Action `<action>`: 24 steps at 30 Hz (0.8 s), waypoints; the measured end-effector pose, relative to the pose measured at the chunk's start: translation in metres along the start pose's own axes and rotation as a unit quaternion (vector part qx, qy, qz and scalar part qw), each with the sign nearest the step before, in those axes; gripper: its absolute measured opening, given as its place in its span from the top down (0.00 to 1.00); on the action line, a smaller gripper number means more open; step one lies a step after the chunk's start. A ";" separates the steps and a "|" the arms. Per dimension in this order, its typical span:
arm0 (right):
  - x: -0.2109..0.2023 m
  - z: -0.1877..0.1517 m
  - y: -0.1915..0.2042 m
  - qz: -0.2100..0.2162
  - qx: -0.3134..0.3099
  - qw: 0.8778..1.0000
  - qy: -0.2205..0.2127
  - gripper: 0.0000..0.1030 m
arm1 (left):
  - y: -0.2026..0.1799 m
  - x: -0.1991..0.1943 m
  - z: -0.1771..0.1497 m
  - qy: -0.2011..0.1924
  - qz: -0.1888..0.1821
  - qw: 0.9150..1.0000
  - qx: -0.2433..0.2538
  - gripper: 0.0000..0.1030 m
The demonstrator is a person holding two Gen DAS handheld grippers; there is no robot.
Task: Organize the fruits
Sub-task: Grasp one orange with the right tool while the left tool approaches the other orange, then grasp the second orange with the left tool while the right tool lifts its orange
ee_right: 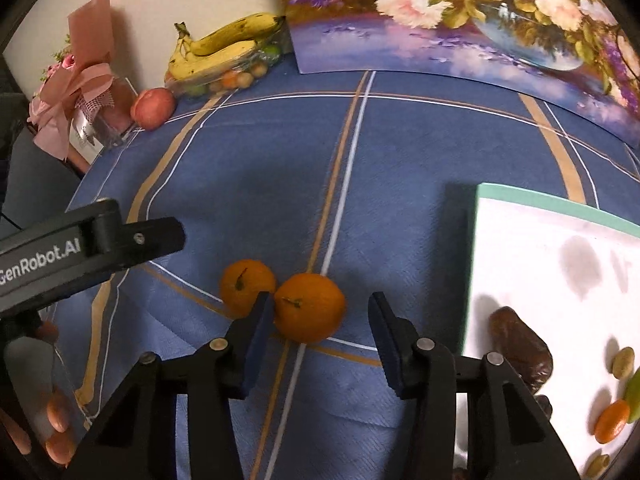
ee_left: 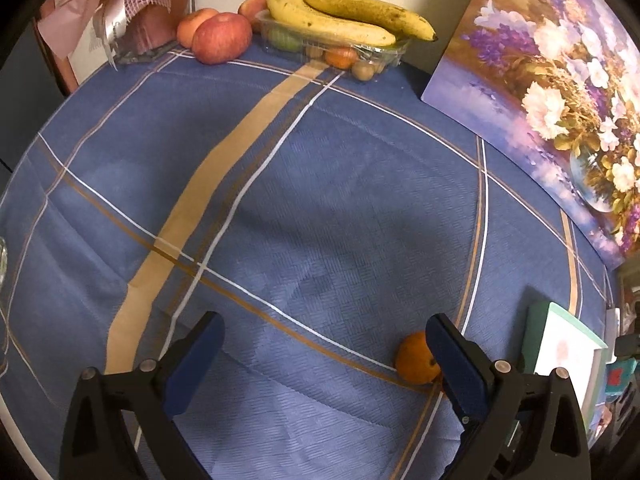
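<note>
The right gripper (ee_right: 320, 316) is straddling an orange (ee_right: 309, 307) on the blue tablecloth (ee_right: 400, 152), its left pad touching, right pad apart. A second orange (ee_right: 245, 290) is touching it. The left gripper (ee_left: 324, 338) is hanging wide open, holding nothing.

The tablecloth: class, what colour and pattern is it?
Blue tablecloth with tan and white crossing stripes; clearest in the left wrist view.

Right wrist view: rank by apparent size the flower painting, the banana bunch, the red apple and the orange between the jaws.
1. flower painting, by far the largest.
2. banana bunch.
3. and 4. unsure: the orange looks bigger than the red apple, but it sits much nearer the camera.
</note>
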State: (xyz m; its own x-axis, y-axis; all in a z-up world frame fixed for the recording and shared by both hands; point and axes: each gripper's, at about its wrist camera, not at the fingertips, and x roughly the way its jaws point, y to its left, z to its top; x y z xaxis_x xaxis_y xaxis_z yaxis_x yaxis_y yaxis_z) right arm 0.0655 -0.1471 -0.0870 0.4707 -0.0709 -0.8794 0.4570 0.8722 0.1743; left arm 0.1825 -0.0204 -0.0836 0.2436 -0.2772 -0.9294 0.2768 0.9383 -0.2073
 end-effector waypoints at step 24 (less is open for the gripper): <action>-0.038 0.009 -0.039 -0.006 0.043 0.998 -0.035 0.64 | -0.043 0.015 -0.017 0.041 -0.063 0.997 0.032 0.36</action>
State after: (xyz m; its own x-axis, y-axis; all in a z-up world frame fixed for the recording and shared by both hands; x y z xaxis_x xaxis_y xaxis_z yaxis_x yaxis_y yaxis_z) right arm 0.0364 -0.1832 -0.0565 0.5145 -0.1182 -0.8493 0.5249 0.8266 0.2030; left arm 0.1584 -0.0617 -0.0933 0.1270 -0.3716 -0.9197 0.3607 0.8810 -0.3062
